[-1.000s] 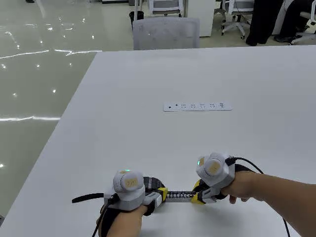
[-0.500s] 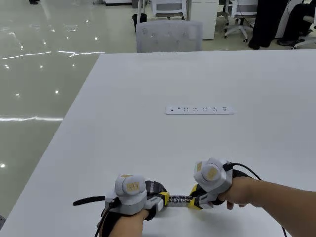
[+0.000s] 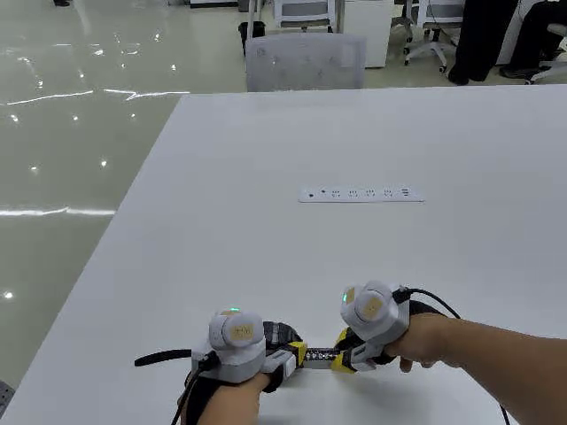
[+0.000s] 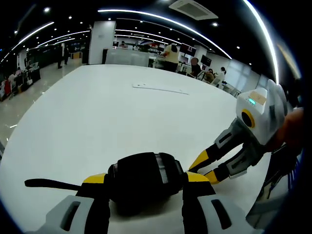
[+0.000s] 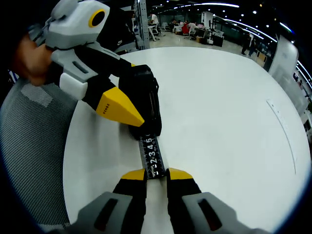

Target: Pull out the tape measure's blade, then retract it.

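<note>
White bench (image 3: 266, 150), power strip (image 3: 361, 194) set near its middle. Grey chair (image 3: 305, 62) at far edge. Glossy pale floor (image 3: 71, 133) left, reflecting ceiling lights (image 4: 47, 9).

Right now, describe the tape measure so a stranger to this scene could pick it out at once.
On the white table, go to the near edge, nearer than the power strip. The tape measure is the black case clamped in the left gripper; a short numbered blade runs from it to the right gripper.
</note>
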### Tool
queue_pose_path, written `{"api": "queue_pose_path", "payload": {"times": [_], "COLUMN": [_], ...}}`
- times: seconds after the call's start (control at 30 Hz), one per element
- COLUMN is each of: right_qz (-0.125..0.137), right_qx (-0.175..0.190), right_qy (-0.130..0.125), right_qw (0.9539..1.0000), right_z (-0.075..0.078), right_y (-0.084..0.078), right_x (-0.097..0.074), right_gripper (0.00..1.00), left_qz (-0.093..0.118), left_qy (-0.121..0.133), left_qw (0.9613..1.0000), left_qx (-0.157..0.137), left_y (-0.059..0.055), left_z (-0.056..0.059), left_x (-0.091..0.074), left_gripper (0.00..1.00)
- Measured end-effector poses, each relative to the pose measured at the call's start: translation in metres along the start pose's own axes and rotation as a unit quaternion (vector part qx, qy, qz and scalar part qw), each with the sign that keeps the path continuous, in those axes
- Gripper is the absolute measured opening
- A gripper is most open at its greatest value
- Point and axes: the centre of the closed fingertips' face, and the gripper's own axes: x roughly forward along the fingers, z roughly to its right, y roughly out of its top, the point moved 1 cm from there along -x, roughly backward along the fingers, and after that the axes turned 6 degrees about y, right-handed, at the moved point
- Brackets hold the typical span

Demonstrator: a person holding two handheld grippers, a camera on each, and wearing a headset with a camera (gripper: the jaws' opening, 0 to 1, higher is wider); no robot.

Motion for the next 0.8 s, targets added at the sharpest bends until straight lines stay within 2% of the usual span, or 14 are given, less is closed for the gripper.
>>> {"api": "queue_pose_path", "payload": {"times": [0.53, 0.63, 0.8], "right_qz": [-0.006, 0.001, 0.007], "right_qx": [-0.013, 0.005, 0.000], "right_qy": [0.008, 0.007, 0.010], "right_qw": [0.9999, 1.0000, 0.9999], "right_z": [-0.001, -0.001, -0.002], "right_y": [0.009, 0.011, 0.014], "right_x": [0.008, 0.009, 0.012], "right_gripper": [0.14, 0.14, 0.14], "left_qz": [-0.001, 0.000, 0.000], "left_qy": [0.000, 0.000, -0.001], "left_qw": [1.0000, 1.0000, 1.0000], "left_qx": [-0.001, -0.002, -0.002], "left_y": [0.000, 0.000, 0.000], "left_z": [0.000, 0.000, 0.000], "left_x": [0.000, 0.000, 0.000], "left_gripper": [0.56, 0.56, 0.56]}}
